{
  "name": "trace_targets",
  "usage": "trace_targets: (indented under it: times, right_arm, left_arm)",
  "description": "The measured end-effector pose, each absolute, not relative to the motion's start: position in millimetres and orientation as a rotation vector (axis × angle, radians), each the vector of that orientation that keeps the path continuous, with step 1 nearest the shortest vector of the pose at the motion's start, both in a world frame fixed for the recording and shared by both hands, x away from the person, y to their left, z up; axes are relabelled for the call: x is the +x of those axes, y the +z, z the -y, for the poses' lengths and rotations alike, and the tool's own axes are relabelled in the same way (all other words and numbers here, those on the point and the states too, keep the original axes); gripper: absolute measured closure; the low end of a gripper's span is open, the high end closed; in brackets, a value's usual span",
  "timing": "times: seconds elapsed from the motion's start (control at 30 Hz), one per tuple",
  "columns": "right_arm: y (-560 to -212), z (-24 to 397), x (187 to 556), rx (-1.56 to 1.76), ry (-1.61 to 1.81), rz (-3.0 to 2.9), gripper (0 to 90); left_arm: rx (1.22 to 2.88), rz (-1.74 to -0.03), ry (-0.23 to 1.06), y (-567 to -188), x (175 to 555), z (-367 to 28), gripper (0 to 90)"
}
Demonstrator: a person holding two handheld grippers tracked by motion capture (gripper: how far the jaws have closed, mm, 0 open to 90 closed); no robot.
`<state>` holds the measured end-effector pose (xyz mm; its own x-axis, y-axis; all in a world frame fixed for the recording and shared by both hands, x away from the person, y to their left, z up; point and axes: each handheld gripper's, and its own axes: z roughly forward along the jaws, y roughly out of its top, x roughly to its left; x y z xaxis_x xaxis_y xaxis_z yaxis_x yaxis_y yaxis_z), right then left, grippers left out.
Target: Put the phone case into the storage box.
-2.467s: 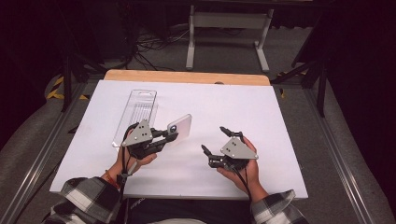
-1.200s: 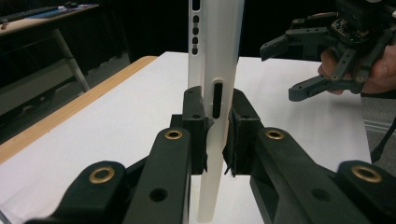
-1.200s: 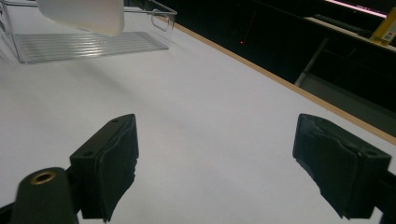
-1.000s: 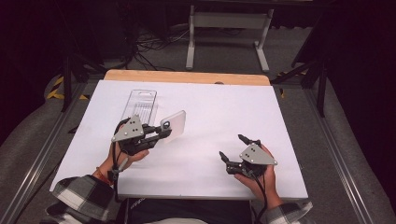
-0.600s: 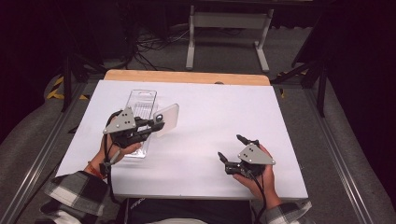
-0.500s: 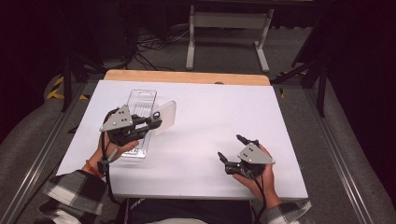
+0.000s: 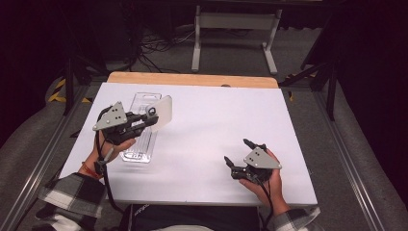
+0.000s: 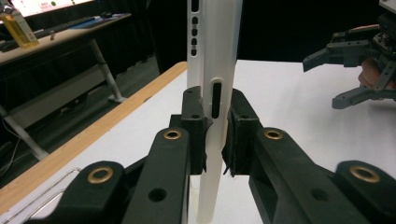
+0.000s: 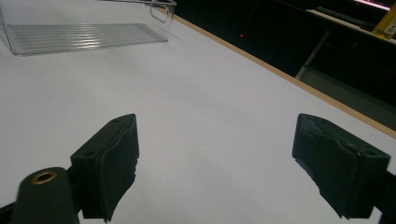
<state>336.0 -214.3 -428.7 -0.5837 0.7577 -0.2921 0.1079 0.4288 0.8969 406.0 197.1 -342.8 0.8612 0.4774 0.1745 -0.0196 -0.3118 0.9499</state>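
Observation:
My left gripper [image 7: 152, 116] is shut on a flat white slab [image 7: 164, 109] with slots along its edge, holding it on edge in the air above the far half of a clear plastic tray [image 7: 139, 142]. In the left gripper view both pads [image 8: 194, 122] press the slab [image 8: 219, 42] from either side. My right gripper [image 7: 236, 152] hovers low over the table near the front right, open, its jaws having just closed slightly with nothing between them [image 9: 215, 154]. The tray [image 9: 84, 32] lies far off in the right gripper view.
The white table top [image 7: 216, 120] has a wooden strip [image 7: 192, 79] along its far edge. A metal stand [image 7: 235, 29] and cables lie on the floor behind. The right gripper [image 8: 322, 81] also appears in the left gripper view at the right.
My left gripper carried the white slab leftward and slightly up, from the table's middle to above the clear tray. The right hand drew back toward the front right earlier, then stayed put.

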Motion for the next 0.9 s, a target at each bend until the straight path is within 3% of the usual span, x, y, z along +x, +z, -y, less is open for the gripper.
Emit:
trace_targets:
  times: [0.9]
  right_arm:
    - [-430,213,337,0.727,1.184,-1.990,16.1]
  left_arm:
    - [1.821,-0.465,0.566,-350,426,-235,81.0]
